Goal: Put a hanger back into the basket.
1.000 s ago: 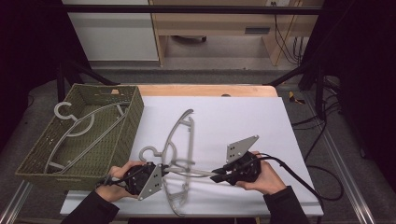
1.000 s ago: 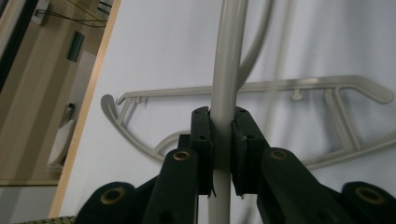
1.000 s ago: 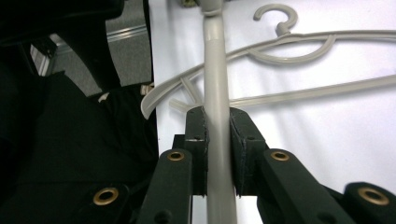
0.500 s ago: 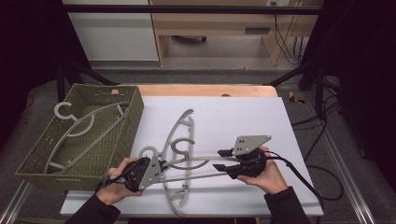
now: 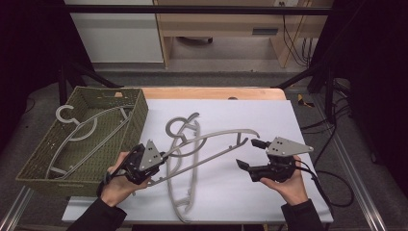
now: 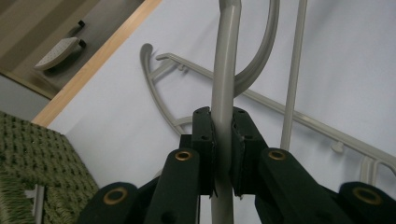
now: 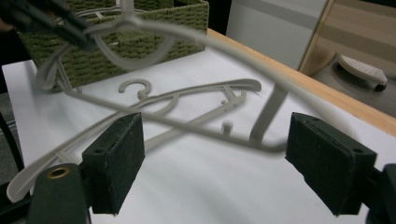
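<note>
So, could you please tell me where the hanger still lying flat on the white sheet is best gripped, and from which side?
Probably its straight lower bar, taken from above on the person's near side. That hanger lies flat, and there the bar is thin, straight and bare. Farther up, the lifted hanger held by the left hand-held gripper crosses over it. The right hand-held gripper stands open.

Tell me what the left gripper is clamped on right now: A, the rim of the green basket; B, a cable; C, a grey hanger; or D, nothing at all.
C: the left gripper has its pads pressed on the bar of a grey hanger.
</note>
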The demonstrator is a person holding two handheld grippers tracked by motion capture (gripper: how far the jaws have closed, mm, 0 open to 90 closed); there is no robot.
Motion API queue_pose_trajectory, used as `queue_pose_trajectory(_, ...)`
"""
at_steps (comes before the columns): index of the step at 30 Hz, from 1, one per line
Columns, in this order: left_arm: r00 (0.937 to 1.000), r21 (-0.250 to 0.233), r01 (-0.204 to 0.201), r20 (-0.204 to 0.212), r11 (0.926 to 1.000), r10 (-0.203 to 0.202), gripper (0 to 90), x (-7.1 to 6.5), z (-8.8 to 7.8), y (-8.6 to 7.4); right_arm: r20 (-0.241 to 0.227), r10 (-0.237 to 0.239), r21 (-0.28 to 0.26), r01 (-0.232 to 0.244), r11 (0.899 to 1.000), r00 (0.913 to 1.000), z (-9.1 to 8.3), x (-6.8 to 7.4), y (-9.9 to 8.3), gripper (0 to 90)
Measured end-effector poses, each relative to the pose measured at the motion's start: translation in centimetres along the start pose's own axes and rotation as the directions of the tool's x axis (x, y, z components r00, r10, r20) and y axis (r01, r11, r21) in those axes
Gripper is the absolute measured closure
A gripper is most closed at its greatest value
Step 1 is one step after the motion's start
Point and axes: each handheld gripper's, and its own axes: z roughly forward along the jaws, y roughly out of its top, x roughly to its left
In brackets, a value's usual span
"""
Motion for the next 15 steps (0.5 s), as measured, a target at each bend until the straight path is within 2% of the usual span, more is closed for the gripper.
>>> queue_pose_trajectory(2,0.9996,-0.014,0.028,-0.006,0.9995,-0.028,82.0,0.7,-0.6,0.3,0.003,0.024,0.017,-0.024,1.000,0.9997,-0.2,0.0,-0.8,16.4)
queue_pose_trajectory(9,0.9960,-0.041,0.078,-0.041,0.9961,-0.080,82.0,3.5,-3.3,1.0,0.022,0.092,0.047,-0.093,0.995,0.9955,-0.3,-0.3,-3.0,12.8)
queue_pose_trajectory(11,0.9941,-0.051,0.094,-0.049,0.9942,-0.097,82.0,4.3,-4.1,1.0,0.033,0.100,0.056,-0.102,0.993,0.9944,-0.3,-0.4,-3.3,12.2)
queue_pose_trajectory(12,0.9914,-0.066,0.115,-0.055,0.9911,-0.119,82.0,4.7,-4.4,0.9,0.036,0.098,0.059,-0.100,0.993,0.9945,-0.3,-0.4,-3.4,12.1)
queue_pose_trajectory(14,0.9895,-0.063,0.125,-0.066,0.9902,-0.129,82.0,5.8,-5.2,0.7,0.034,0.105,0.056,-0.107,0.993,0.9939,-0.2,-0.4,-3.6,11.8)
queue_pose_trajectory(15,0.9861,-0.078,0.146,-0.070,0.9863,-0.151,82.0,6.2,-5.4,0.5,0.037,0.110,0.060,-0.112,0.992,0.9932,-0.2,-0.4,-3.7,11.7)
